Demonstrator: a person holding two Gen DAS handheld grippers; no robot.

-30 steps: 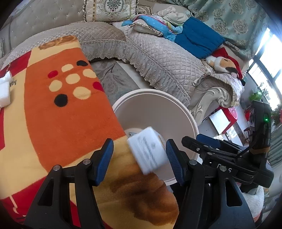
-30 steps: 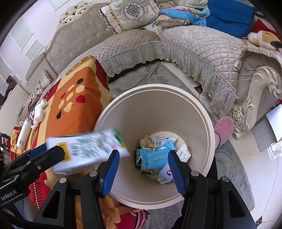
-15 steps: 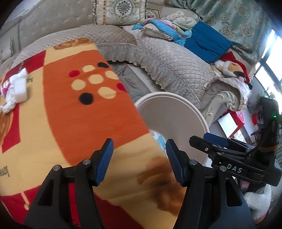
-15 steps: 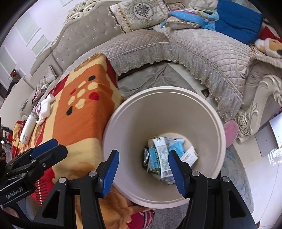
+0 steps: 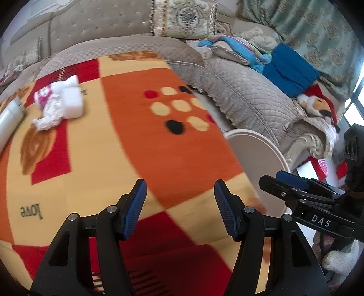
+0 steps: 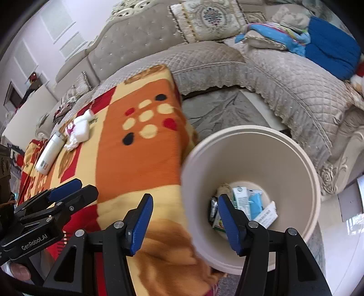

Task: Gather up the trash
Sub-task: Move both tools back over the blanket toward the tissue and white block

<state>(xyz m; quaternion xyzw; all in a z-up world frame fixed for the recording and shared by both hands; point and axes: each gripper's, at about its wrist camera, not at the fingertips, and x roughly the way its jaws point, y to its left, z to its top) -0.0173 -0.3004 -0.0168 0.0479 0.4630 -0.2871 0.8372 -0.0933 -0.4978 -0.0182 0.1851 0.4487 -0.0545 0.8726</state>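
Left gripper point(image 5: 179, 200), black-framed with blue ribbed pads: jaws spread wide, nothing between them, poised over the orange, cream and red patterned blanket point(image 5: 145, 145) that covers the table. Right gripper point(image 6: 183, 218), same build: likewise parted and empty, straddling the blanket's edge and the near rim of the round cream plastic waste bin point(image 6: 314, 182). Also seen in the left wrist view as a black body lettered "DAS", off to the right beside the bin's rim point(image 5: 276, 150).

Inside the bin, on its floor: a heap of discarded packaging point(image 6: 248, 205), including a pale green carton, a light blue wrapper and a white printed box, lying against one another. Bin standing on the floor just beside the blanket's edge, with a grey patterned rug point(image 6: 223, 111) behind it.

Still on the blanket, well apart from both grippers, toward the far left corner: a crumpled white tissue wad point(image 5: 49, 113) touching a white pack with pink print point(image 5: 66, 98), and beside them a white cylindrical bottle point(image 6: 49, 154) lying on its side.

Beyond: a grey quilted sofa point(image 5: 245, 91) curving around the table, with an embroidered cushion point(image 6: 207, 20), a folded blue blanket point(image 5: 289, 70) and a red-capped plush toy point(image 5: 318, 104) on it.
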